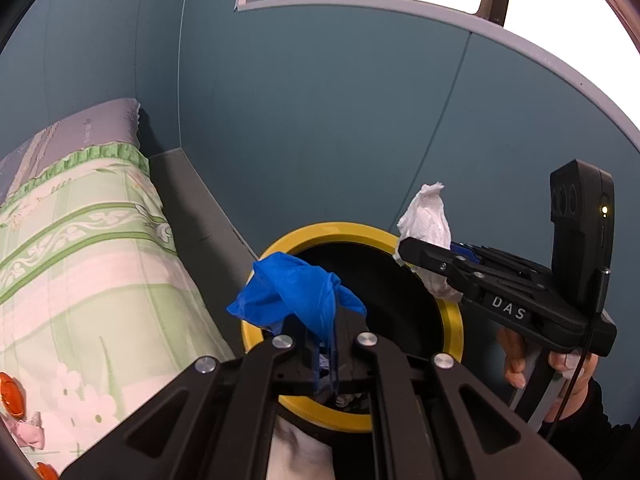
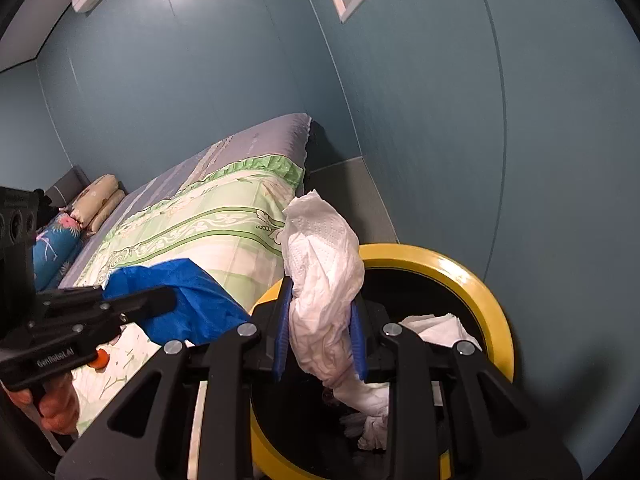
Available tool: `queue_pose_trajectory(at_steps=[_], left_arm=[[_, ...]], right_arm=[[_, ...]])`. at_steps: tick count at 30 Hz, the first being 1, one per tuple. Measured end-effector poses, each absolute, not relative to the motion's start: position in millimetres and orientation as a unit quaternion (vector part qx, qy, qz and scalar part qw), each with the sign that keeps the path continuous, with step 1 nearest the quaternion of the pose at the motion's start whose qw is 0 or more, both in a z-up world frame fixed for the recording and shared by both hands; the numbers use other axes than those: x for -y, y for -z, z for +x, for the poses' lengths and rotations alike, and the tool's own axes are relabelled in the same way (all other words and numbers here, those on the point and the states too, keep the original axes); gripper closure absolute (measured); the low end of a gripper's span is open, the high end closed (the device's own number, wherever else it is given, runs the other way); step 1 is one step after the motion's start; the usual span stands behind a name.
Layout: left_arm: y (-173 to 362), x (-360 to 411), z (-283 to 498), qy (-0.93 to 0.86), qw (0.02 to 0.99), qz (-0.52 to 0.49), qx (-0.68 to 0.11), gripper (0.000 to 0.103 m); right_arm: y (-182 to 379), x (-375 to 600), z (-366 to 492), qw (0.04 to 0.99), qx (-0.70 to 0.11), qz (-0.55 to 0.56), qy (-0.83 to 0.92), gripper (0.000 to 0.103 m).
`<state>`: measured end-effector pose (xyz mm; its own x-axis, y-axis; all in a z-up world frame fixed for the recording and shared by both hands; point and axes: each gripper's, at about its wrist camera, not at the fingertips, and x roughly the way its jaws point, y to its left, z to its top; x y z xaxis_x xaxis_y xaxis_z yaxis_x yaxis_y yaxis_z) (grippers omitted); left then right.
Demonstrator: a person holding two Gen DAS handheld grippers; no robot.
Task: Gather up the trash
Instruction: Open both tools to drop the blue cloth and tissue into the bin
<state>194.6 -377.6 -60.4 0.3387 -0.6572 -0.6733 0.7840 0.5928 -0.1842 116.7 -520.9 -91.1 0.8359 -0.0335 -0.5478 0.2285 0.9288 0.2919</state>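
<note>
A round trash bin with a yellow rim [image 1: 454, 320] [image 2: 484, 292] and a black inside stands between the bed and the wall. My left gripper [image 1: 326, 344] is shut on a crumpled blue plastic piece [image 1: 296, 292] and holds it over the bin's left rim; it also shows in the right wrist view [image 2: 192, 300]. My right gripper [image 2: 320, 332] is shut on a crumpled white tissue [image 2: 324, 280] above the bin; the tissue also shows in the left wrist view [image 1: 428, 220]. More white tissue [image 2: 440, 328] lies inside the bin.
A bed with a green floral cover [image 1: 80, 248] [image 2: 208, 224] lies left of the bin, with pillows [image 2: 96, 200] at its far end. A blue-grey wall [image 1: 340, 120] stands close behind and right of the bin. A grey floor strip [image 1: 192, 200] runs between bed and wall.
</note>
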Motion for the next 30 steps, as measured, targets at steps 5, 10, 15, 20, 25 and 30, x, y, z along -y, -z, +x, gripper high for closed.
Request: queue_pose_trajectory(at_steps=[5,10,15,20,25,30], left_arm=[[76,391,203,0.443,0.806,0.084,-0.383,0.1],[92,403,208,0.449,0.795,0.083,-0.399,0.1],[106,411,218,0.451,0.783,0.076,-0.422,0.1],[116,416,224,0.457,0.773,0.066,-0.435,0.097],[116,409,227,0.45,0.78,0.054,-0.432,0.063],[108,393,231,0.439,0.792,0.037,-0.424,0.049]], right_arm=[[102,531,120,0.937,-0.285,0.185,0.078,0.079],[113,538,124,0.933,-0.296,0.186,0.086,0.078],[119,543,126,0.929,-0.3,0.198,0.087,0.077],[119,549,122,0.928,-0.296,0.202,0.099,0.059],[119,556,117,0.926,-0.293,0.214,0.108,0.054],[114,554,112,0.926,-0.286,0.218,0.114,0.051]])
